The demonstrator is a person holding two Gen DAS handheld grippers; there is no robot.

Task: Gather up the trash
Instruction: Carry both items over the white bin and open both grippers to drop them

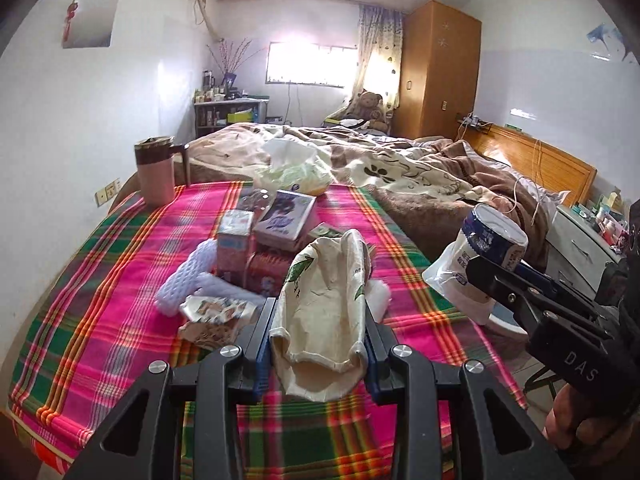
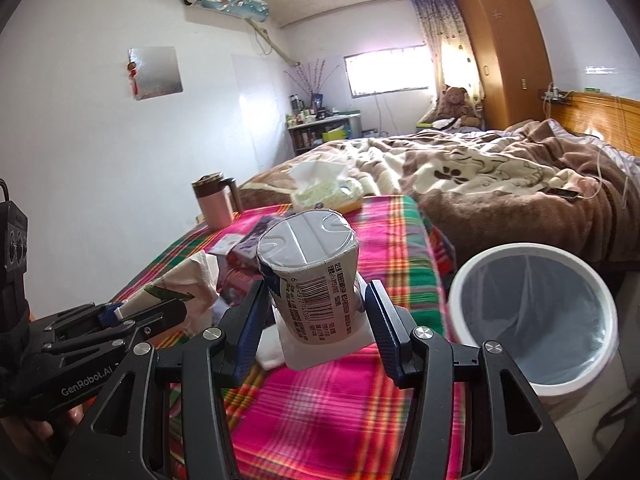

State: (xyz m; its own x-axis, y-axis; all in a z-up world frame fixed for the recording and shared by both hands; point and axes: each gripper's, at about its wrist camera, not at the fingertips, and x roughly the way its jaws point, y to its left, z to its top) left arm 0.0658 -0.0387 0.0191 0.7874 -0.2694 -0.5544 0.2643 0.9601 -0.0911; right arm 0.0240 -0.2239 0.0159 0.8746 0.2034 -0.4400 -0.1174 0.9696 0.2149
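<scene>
Two handheld grippers were raised over a tabletop [image 1: 100, 280] spread with a bright plaid cloth. The left gripper [image 1: 318, 344] had its fingers narrowed on a crumpled cream paper bag [image 1: 324, 292], which looked light, soft and easily crushed, so a pinch at its bunched lower end suited it. The right gripper [image 2: 316, 320] held a white carton [image 2: 316, 280] by its sides; it seemed light but dentable. A lined white bin [image 2: 536, 316] stood just beside the tabletop.

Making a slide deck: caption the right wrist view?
Right gripper holds a yogurt cup over the plaid cloth, beside the white bin.
</scene>
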